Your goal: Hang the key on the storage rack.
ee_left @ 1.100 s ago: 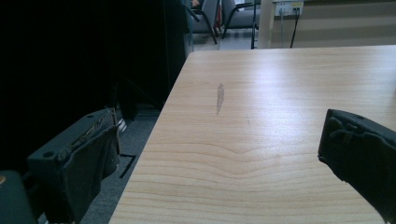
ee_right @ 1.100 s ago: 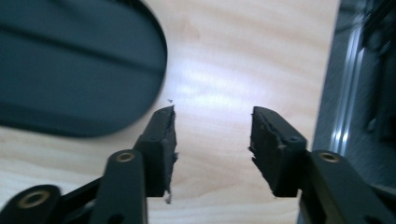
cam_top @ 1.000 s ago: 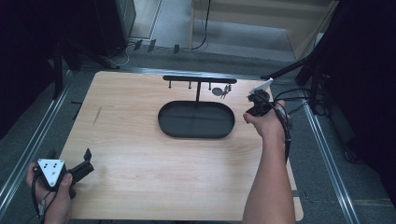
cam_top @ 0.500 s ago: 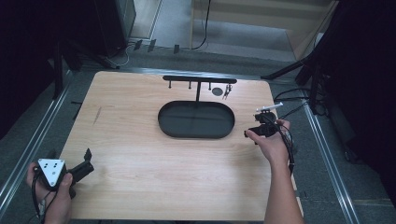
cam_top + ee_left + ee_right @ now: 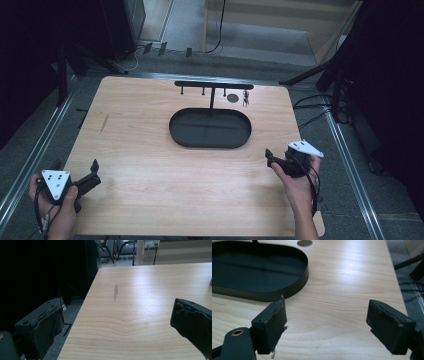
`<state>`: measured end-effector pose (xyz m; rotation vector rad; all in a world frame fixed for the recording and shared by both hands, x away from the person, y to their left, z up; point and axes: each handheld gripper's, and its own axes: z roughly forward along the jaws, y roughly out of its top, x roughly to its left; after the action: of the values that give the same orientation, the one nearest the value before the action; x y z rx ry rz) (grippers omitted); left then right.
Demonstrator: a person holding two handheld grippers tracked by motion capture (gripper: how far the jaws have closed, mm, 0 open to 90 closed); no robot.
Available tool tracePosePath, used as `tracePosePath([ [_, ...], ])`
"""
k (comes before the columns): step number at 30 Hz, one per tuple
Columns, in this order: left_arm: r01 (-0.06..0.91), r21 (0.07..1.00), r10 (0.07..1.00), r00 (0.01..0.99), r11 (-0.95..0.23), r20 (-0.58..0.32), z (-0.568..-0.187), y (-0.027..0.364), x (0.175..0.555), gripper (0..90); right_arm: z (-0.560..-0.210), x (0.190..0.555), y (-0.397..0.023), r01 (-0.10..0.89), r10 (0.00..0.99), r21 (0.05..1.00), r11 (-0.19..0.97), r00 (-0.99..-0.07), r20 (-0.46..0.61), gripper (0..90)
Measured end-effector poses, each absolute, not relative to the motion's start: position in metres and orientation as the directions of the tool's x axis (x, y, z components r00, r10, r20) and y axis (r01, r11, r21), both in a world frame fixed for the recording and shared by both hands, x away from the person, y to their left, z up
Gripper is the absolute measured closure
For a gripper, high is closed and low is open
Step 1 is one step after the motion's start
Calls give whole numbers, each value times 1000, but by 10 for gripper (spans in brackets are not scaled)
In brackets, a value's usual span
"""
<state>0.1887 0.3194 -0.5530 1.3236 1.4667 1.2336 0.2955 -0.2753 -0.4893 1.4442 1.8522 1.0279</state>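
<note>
Right gripper [image 5: 272, 159] is held low over the worktop [image 5: 150, 165] near its right edge, just right of the black oval tray [image 5: 210, 144]. Its jaws have just been opening and are spread wide, with bare wood between them; nothing is gripped or touched. Left gripper [image 5: 92, 172] is held at the near left corner, jaws wide apart and empty, one over the worktop, the other past its edge.
</note>
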Motion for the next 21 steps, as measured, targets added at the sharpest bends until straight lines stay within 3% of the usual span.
tracePosePath([
  [12,237,971,989,-144,6,29,-553,321,191,0,-543,237,-323,466,972,882,62,-228,52,188],
  [21,244,969,991,-137,24,10,-552,324,192,0,-545,234,-330,425,983,905,-6,-164,83,211],
])
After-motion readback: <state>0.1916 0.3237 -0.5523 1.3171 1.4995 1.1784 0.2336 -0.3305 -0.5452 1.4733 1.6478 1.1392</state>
